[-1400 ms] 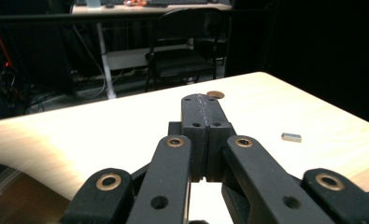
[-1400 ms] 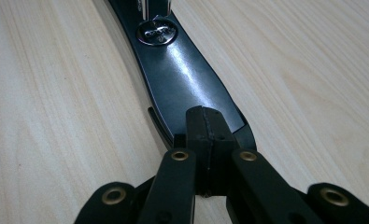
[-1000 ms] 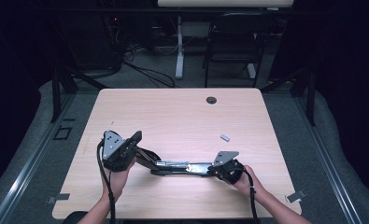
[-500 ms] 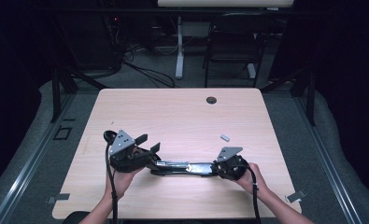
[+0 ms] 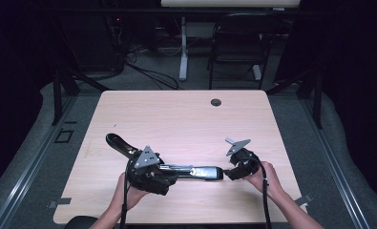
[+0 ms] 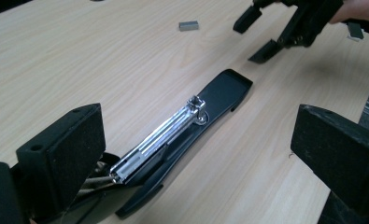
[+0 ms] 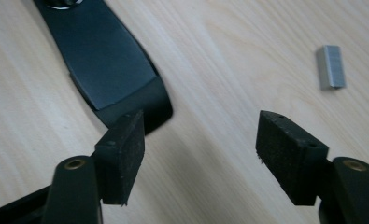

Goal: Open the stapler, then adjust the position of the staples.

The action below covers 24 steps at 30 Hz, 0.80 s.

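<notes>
A black stapler (image 5: pixel 195 171) lies folded open on the wooden table (image 5: pixel 186 119), its lid (image 5: pixel 115 142) stretched out to the upper left. In the left gripper view its silver staple channel (image 6: pixel 159 137) runs toward the black base end (image 6: pixel 226 88). My left gripper (image 5: pixel 150 174) is open, its jaws wide on either side of the stapler's hinge end (image 6: pixel 201 140). My right gripper (image 5: pixel 231 171) is open at the base end (image 7: pixel 112 60), the left jaw just beside the tip (image 7: pixel 203 140). It grips nothing.
A small strip of staples (image 7: pixel 331 66) lies on the wood right of the right gripper, also seen as a grey strip (image 6: pixel 189 25) farther off. A round cable hole (image 5: pixel 216 102) sits near the far edge. Chairs and cables stand beyond the table.
The stapler's lid now lies flat out to the upper left, free of the left gripper. The left gripper has lowered over the hinge end. The right gripper has barely shifted.
</notes>
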Available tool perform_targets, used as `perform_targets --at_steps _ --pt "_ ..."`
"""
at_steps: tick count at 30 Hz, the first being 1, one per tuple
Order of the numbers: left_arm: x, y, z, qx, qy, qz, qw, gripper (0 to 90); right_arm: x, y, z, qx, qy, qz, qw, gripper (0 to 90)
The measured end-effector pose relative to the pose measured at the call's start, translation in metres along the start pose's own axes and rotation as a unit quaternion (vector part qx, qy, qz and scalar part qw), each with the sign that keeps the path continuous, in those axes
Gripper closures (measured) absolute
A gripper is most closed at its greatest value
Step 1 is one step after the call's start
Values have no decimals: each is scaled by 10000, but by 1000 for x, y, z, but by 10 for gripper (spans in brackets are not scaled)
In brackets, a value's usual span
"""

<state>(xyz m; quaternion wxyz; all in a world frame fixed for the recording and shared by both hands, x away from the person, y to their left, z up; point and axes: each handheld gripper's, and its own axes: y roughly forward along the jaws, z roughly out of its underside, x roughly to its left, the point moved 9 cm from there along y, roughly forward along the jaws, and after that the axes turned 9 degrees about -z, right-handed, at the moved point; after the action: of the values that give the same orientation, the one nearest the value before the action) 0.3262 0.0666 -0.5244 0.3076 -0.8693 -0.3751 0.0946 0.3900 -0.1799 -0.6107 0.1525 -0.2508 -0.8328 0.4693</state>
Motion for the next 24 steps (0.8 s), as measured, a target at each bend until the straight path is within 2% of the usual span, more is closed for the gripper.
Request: perform_targets --at_steps 1,2,4,5,9,10,12,14,16,19,22,24 --pt "-1 -1 2 17 -4 47 10000 26 0 0 0 0 0 0 10000 312" --pt "-1 -3 4 16 -19 135 9999 0 -6 -5 1 -23 168 194 9997 291" --pt "-1 -4 6 27 18 162 9999 0 -8 -7 1 -54 229 229 9995 280" --pt "-2 -4 7 37 38 194 9998 0 -11 -9 1 -52 219 321 9992 272" --pt "-3 -6 15 194 62 275 9994 0 -14 -14 0 -52 311 296 9991 208" --pt "-3 -5 17 261 66 255 9993 0 -15 -14 1 0 378 289 9989 131" --pt "-4 -6 23 390 132 349 9985 0 -16 -14 2 54 425 292 9987 101" --pt "-3 -6 29 494 120 364 9980 0 -16 -11 5 176 547 178 9982 9" --pt "-2 -8 34 587 120 431 9973 0 -19 -10 8 274 637 134 9975 2" --pt "2 -11 41 641 61 422 9970 0 -22 -11 11 360 625 141 9973 2" --pt "10 -15 47 716 -33 347 9968 0 -24 -11 12 318 696 103 9970 3" --pt "17 -18 51 732 -175 290 9967 0 -27 -13 14 361 715 55 9968 27"
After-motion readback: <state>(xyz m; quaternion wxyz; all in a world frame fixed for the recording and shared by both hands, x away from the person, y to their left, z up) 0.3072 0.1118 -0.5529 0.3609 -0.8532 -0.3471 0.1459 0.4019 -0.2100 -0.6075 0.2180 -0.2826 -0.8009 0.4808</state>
